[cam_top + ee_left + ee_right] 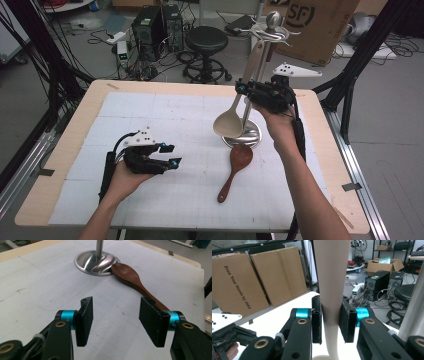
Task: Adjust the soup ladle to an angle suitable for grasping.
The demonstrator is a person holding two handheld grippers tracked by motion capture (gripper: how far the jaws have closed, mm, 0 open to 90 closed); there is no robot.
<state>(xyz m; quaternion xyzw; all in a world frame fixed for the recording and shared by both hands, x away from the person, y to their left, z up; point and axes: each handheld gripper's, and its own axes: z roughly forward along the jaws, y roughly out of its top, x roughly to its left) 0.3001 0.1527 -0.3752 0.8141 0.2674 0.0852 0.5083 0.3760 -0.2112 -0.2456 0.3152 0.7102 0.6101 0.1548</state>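
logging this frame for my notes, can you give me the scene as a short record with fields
work in hand: hanging a pale spoon on a utensil stand
right claw: shut on the pale spoon by its handle, beside the stand's pole
left claw: open, holding nothing, low over the table
utensil stand: upright, round metal base on the white mat
brown wooden spoon: flat on the mat, bowl end against the stand's base
hooks: at the stand's top; spoon's top end unclear
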